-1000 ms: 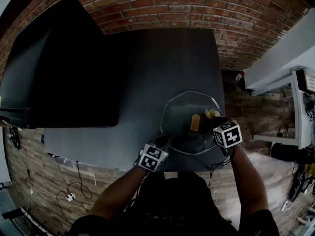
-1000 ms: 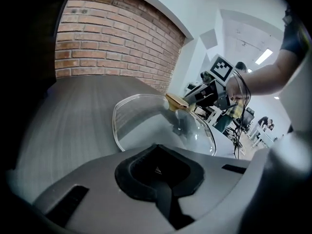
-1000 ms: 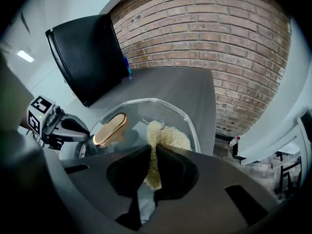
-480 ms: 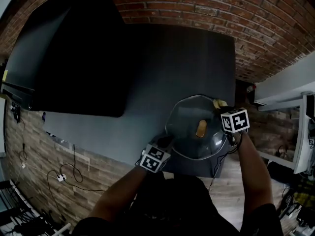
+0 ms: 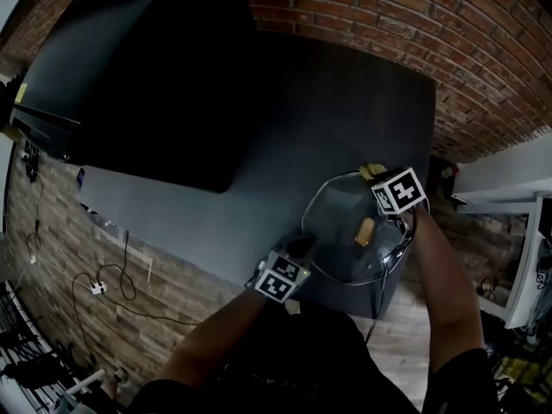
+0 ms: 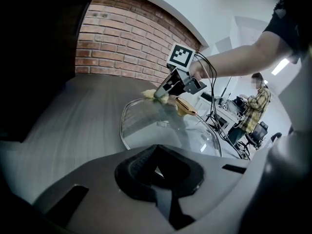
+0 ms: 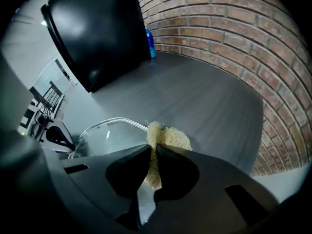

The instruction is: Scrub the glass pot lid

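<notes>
**Desk:** While you have the head view up, where is the lid?

**Me:** I see the glass pot lid [image 5: 332, 218] lying on the dark table [image 5: 345, 102], near its front right corner, with the gold knob [image 5: 365, 230] on top. My left gripper [image 5: 303, 247] is at the lid's near edge. My right gripper [image 5: 378, 178] is at the far edge, with a yellow sponge [image 5: 371, 170]. A big black screen [image 5: 147, 76] fills the table's left side, and a brick wall [image 5: 388, 7] runs behind it.

**Desk:** And the left gripper view?

**Me:** Its jaws are pinched together on the lid's rim, and I can see a thin sliver of glass between them. The lid stretches away from me, knob up. Across it, the right gripper holds the sponge against the far rim. A person in a plaid shirt [image 6: 253, 106] is well off to the right.

**Desk:** Right gripper view?

**Me:** The jaws are clamped on the sponge, which sticks out past the tips and touches the lid's edge. Beyond that I see bare table, then a blue bottle [image 7: 150, 42] just beside the black screen, against the brick. The left gripper shows at the lid's opposite side.
</notes>
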